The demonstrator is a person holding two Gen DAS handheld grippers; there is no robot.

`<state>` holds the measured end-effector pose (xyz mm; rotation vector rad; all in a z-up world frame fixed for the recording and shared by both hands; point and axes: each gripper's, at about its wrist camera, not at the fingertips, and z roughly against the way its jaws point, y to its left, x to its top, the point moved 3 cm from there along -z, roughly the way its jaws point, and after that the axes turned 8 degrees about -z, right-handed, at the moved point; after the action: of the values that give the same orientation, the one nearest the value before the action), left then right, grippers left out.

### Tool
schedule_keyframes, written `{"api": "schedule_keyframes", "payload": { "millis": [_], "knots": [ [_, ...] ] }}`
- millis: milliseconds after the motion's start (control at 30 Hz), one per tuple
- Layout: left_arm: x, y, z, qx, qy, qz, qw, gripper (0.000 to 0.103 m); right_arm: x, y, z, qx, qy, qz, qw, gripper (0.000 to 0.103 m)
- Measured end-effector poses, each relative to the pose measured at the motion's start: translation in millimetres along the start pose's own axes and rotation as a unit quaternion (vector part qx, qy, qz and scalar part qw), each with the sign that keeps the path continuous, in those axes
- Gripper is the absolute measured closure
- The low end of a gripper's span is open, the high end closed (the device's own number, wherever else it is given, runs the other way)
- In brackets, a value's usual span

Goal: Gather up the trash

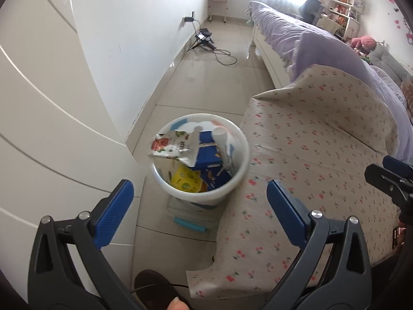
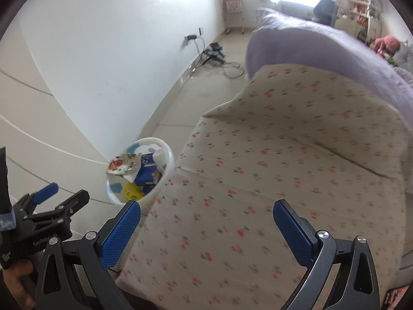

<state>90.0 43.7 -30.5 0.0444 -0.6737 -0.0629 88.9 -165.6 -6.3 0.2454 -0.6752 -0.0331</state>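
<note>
A white trash bucket (image 1: 233, 183) stands on the floor beside the bed, holding a fruit-print pouch (image 1: 171, 146), a blue packet (image 1: 207, 152), a yellow wrapper (image 1: 185, 179) and a white cup (image 1: 222, 135). My left gripper (image 1: 200, 214) hangs above and short of the bucket, jaws wide open and empty. My right gripper (image 2: 206, 232) is open over the floral cloth (image 2: 271, 168), nothing between its blue pads (image 2: 121, 235). The bucket (image 2: 167, 174) shows at its left. Each gripper appears in the other's view: the right gripper (image 1: 387, 178) and the left gripper (image 2: 54, 204).
A white panelled door or wardrobe (image 1: 38, 129) stands at the left, next to a white wall (image 1: 134, 38). A purple bedspread (image 1: 322, 44) covers the bed behind the cloth. Cables and a device (image 1: 206, 38) lie on the tiled floor. A dark shoe (image 1: 155, 286) is at the bottom.
</note>
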Motion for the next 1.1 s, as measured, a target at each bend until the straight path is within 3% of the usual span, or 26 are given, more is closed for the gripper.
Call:
{"api": "schedule_keyframes", "payload": {
  "millis": [433, 1100],
  "knots": [
    [-38.1, -33.5, 37.3, 0.001, -0.026, -0.013, 0.9996, 0.001, -60.6, -17.7, 36.5, -0.022, -0.043, 0.004, 0.999, 0.000],
    [-48.0, -42.5, 35.0, 0.000, -0.032, -0.014, 0.9994, 0.001, -65.1, -25.3, 29.9, -0.032, -0.061, -0.006, 0.998, 0.000]
  ]
}}
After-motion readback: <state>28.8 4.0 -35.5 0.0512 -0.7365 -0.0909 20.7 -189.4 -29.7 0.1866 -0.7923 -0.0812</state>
